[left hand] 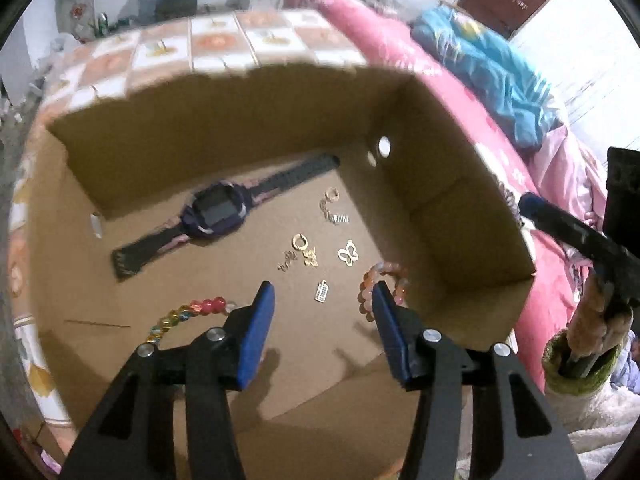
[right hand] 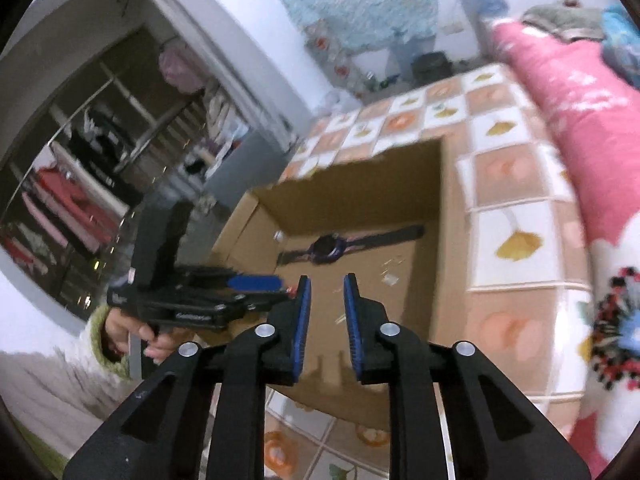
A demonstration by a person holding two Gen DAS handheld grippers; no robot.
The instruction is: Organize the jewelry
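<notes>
**Both grippers open over jewelry box, nothing held**

Left gripper (left hand: 323, 294) points down into an open cardboard box (left hand: 460, 216) sitting on a tiled-pattern bedspread (left hand: 216, 42). Jaws apart, blue pads bare, nothing between them.

Box floor, left wrist view, clock directions from picture centre:
- Purple smartwatch (left hand: 218, 212) with dark strap, laid flat, about 10 o'clock, near the far wall.
- Small gold pieces scattered around 1 to 4 o'clock: hoop earring (left hand: 299, 242), butterfly charm (left hand: 348, 253), another hoop with chain (left hand: 331, 196) further back, small rectangular charm (left hand: 322, 292) nearest the gripper.
- Multicolour bead bracelet (left hand: 188, 312) at 7 o'clock, partly hidden behind the left finger.
- Peach bead bracelet (left hand: 386, 280) at 4 o'clock, behind the right finger, close to the right box wall.

Right gripper (right hand: 327, 292) hangs above the box's near edge, jaws parted by a narrow gap, empty. In its view the watch lies at 12 o'clock, gold bits blurred at 1 o'clock. The left hand (right hand: 132, 336), green fuzzy cuff, grips the other tool's handle at 9 o'clock.

Pink quilt (left hand: 384, 36) at 1 o'clock, blue cloth (left hand: 492, 72) beside it.
</notes>
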